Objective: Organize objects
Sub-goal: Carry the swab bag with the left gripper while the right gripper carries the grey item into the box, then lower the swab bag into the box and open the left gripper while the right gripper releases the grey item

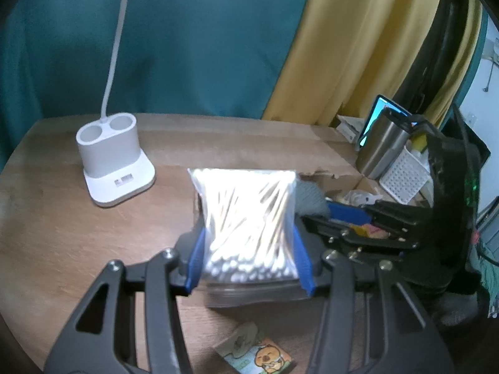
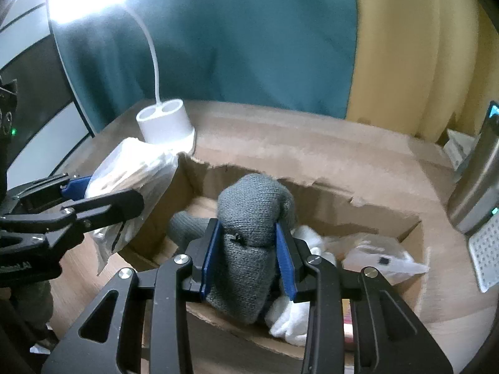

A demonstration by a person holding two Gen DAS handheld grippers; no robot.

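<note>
My left gripper [image 1: 249, 232] is shut on a clear bag of cotton swabs [image 1: 246, 205] and holds it above the wooden table [image 1: 62, 218]. My right gripper [image 2: 248, 222] is shut on a grey knitted item [image 2: 252, 199], which hangs over an open cardboard box [image 2: 315, 187]. The box holds white plastic bags [image 2: 377, 255] and white wadding [image 2: 290, 321]. In the right wrist view the left gripper [image 2: 103, 199] with its swab bag [image 2: 134, 168] hovers beside the box's left wall. In the left wrist view the right gripper [image 1: 352, 218] and the grey knitted item [image 1: 312, 196] are at the right.
A white lamp base with two round wells [image 1: 112, 152] stands at the back left of the table. A steel tumbler [image 1: 380, 146], a white perforated basket [image 1: 402, 174] and a lit screen [image 1: 380, 106] crowd the right. A small cartoon packet [image 1: 259, 355] lies near. Teal and yellow curtains hang behind.
</note>
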